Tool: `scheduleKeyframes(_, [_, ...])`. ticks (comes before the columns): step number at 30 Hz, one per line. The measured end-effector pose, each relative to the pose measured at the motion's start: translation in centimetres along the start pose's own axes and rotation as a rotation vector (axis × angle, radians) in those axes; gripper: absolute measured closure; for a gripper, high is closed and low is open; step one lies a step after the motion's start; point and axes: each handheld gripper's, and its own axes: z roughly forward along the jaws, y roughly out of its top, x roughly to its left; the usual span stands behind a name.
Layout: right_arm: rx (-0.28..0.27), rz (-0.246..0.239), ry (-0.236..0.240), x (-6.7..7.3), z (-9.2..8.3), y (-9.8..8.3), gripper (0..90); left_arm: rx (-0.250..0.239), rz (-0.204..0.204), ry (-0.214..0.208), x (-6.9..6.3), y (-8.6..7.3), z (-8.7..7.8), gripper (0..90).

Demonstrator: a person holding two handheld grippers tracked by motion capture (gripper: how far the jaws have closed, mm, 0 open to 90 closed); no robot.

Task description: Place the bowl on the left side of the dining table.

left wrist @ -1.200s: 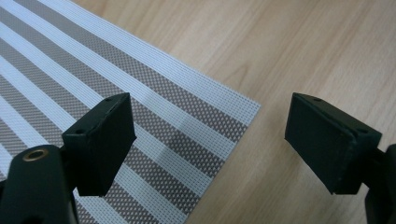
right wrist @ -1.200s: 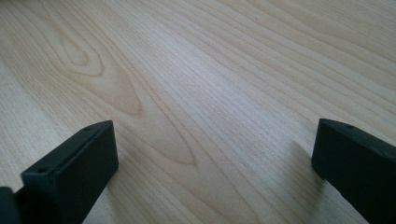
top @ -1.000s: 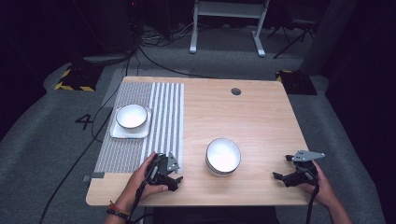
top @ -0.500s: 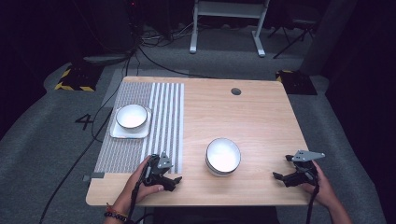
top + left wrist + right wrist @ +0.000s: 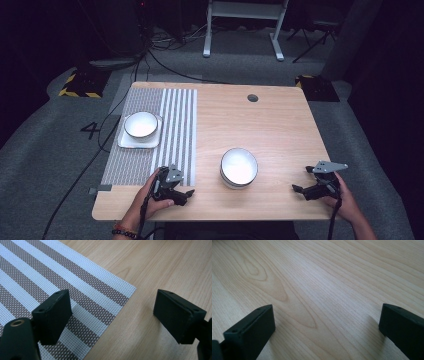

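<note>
The left hand-held gripper (image 5: 187,195) rests low at the front edge of the desk (image 5: 280,120), just off the front right corner of the striped placemat (image 5: 165,135). Its jaws stand wide apart with nothing between them; in the left gripper view, one black jaw hangs over the mat's corner and the other over bare wood, both close to the surface, though whether they touch it is hard to say from here.

The right hand-held gripper (image 5: 299,181) sits near the desk's front right corner, held in a hand (image 5: 342,200) that comes in from the bottom edge, with the grey three-cornered plate on top. Its jaws are also spread wide and hold nothing; the right gripper view shows plain wood grain between them.

Between the two hand-held grippers, near the middle of the front edge, stands a white bowl (image 5: 239,166) with a dark rim, upright. It seems to sit on a second bowl beneath it, since a further rim shows at its lower side. It is apart from both hand-held grippers, somewhat nearer the left one.

Another white bowl (image 5: 141,124) stands upright on a white square plate (image 5: 125,143), which lies on the left part of the placemat, towards the desk's left edge. A round cable hole (image 5: 252,98) sits near the back edge.
</note>
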Motion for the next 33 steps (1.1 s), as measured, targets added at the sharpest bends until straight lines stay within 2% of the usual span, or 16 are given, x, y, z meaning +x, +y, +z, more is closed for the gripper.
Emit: scheduleKeyframes(33, [0.0, 0.0, 0.0, 0.0, 0.0, 0.0, 0.5, 0.0, 0.004, -0.007, 0.08, 0.04, 0.04, 14.6])
